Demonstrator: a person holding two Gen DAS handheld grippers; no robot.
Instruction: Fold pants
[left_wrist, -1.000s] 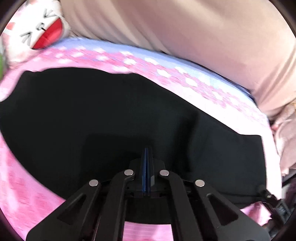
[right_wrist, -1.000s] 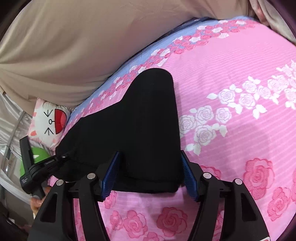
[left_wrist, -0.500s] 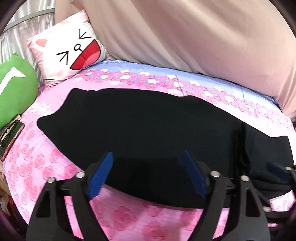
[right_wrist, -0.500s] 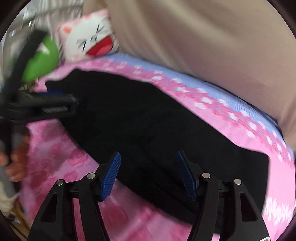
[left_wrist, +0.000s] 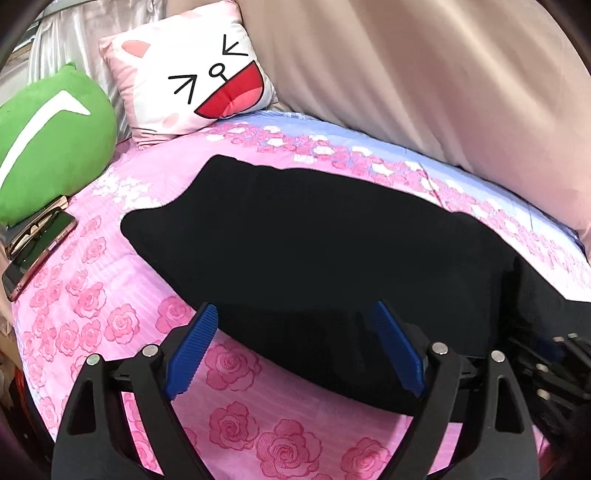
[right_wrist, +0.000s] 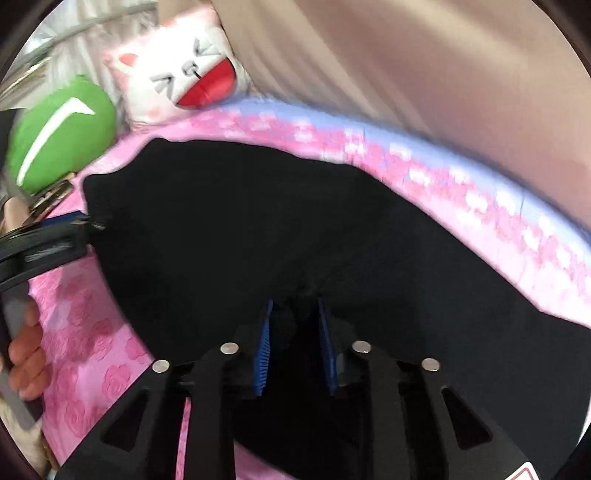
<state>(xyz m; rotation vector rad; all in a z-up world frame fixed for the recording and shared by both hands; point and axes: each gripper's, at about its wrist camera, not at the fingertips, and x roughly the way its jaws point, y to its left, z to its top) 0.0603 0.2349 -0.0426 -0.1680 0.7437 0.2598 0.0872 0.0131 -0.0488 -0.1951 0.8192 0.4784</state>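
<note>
While the black pants (left_wrist: 325, 254) lie spread across the middle of the frame on the pink rose-print bed (left_wrist: 92, 306), their long body runs from the centre left toward the lower right, where a darker fold of cloth overlaps near the edge. In the right wrist view the pants (right_wrist: 280, 236) fill the centre, blurred, with one end reaching toward the upper left.

At the bottom of the left wrist view, the left gripper (left_wrist: 295, 347) has its blue fingers (left_wrist: 192, 347) spread wide on either side of the near hem, holding nothing. The right gripper (right_wrist: 295, 347), bottom centre of its own view, has its fingers (right_wrist: 263, 354) drawn close with a bunch of black cloth between them; whether they clamp it fully I cannot tell.

Farther out, a cat-face pillow (left_wrist: 192, 70) and a green cushion (left_wrist: 48, 136) sit in the upper left, a phone (left_wrist: 37, 251) with glasses on it at the left edge, and a beige curtain (left_wrist: 424, 74) fills the upper right.
</note>
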